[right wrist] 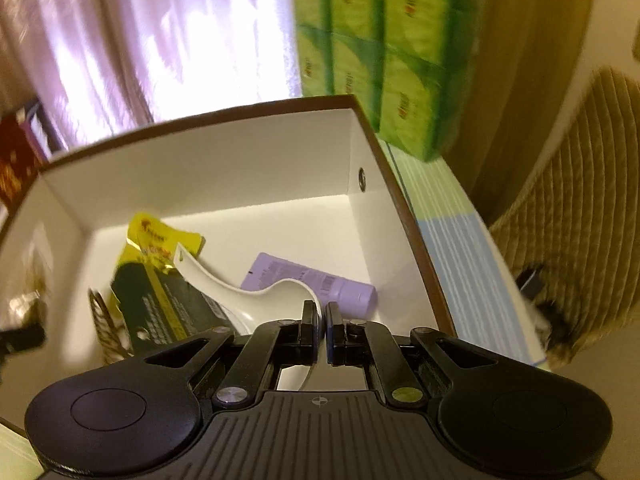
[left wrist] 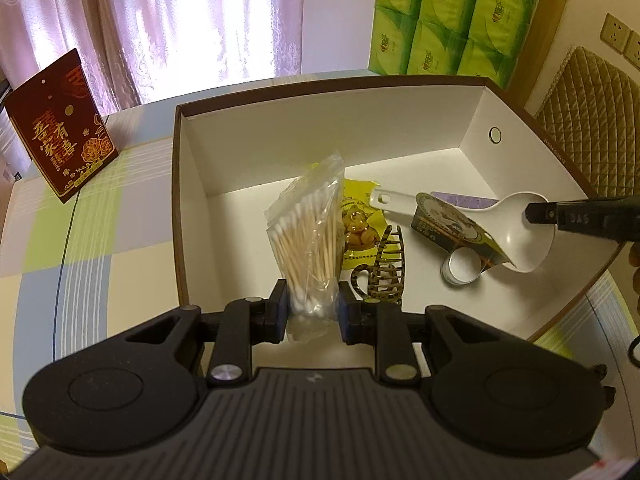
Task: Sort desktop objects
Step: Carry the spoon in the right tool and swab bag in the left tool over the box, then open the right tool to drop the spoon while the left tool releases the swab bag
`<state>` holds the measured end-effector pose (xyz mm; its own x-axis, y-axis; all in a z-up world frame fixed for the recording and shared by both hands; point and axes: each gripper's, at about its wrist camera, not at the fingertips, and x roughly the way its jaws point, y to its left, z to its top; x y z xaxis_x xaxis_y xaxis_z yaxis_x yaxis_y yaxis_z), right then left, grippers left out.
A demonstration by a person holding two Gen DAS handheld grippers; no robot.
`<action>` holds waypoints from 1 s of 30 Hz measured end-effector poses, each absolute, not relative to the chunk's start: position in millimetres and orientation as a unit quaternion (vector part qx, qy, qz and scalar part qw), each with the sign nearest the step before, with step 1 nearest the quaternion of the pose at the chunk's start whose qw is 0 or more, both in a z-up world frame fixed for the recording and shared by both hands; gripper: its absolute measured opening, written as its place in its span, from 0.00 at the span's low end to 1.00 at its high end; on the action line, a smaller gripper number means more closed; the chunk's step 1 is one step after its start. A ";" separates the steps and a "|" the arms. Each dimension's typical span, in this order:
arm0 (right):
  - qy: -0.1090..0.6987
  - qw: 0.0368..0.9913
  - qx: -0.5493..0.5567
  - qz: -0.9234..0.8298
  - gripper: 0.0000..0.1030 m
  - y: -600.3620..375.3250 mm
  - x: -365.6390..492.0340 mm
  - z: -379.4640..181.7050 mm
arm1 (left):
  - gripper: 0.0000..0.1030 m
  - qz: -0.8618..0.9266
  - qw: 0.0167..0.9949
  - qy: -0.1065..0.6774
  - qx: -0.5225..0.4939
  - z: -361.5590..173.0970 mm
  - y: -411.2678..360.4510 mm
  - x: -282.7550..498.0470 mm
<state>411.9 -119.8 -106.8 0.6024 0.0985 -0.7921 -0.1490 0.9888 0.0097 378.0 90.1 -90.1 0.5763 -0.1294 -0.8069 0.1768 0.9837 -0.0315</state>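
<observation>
A table covered by a checked cloth [left wrist: 80,240] in pale green, blue and cream is seen under a large open box [left wrist: 180,208] with white inner walls and a brown rim. Behind the box a block of green tissue packs [left wrist: 448,20] is stacked against the wall, pink curtains [left wrist: 160,20] are hung at the window, a dark red printed card [left wrist: 60,128] is stood at the table's left end, and a quilted tan chair back [left wrist: 592,120] is seen at the right. Inside the box a dark printed pouch [left wrist: 452,228] is laid across the handle of a smooth white plastic rice spoon [left wrist: 524,236], with a yellow snack packet [left wrist: 360,220], a lilac tube [right wrist: 320,280], a mottled brown hair claw [left wrist: 380,276] and a small round white tin [left wrist: 460,268] crowded around them. A clear zip bag of wooden cotton swabs [left wrist: 308,240] is held upright at its lower end between the 2 blue-padded fingers of the left gripper [left wrist: 312,308], which are parted only by the bag's width, just inside the box's near wall. The rim of the spoon's bowl is pinched by the right gripper [right wrist: 322,320], whose jaws are drawn almost together.
</observation>
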 end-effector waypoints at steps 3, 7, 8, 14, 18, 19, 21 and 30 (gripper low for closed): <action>0.442 0.891 -0.061 0.078 0.01 -113.9 410.7 -113.6 | 0.20 -0.089 0.885 0.455 0.033 -92.1 86.9 379.3; 0.444 0.887 -0.086 0.093 0.02 -112.4 411.5 -119.7 | 0.20 -0.089 0.881 0.462 0.048 -95.5 81.5 381.3; 0.444 0.886 -0.089 0.100 0.02 -112.3 409.9 -119.5 | 0.20 -0.089 0.880 0.463 0.052 -96.3 80.2 381.9; 0.441 0.883 -0.066 0.146 0.45 -115.7 407.8 -114.5 | 0.20 -0.090 0.875 0.472 0.065 -100.1 75.5 384.9; 0.428 0.885 -0.088 0.160 0.61 -106.5 399.6 -111.1 | 0.20 -0.090 0.871 0.477 0.072 -102.8 74.0 386.9; 0.424 0.886 -0.090 0.164 0.62 -105.5 398.3 -110.3 | 0.20 -0.090 0.871 0.478 0.073 -103.5 73.7 387.3; 0.418 0.888 -0.097 0.168 0.67 -103.8 396.2 -108.2 | 0.20 -0.089 0.869 0.480 0.075 -104.4 73.3 387.9; 0.396 0.893 -0.102 0.188 0.85 -107.4 391.9 -99.3 | 0.20 -0.086 0.863 0.491 0.084 -110.8 72.2 391.1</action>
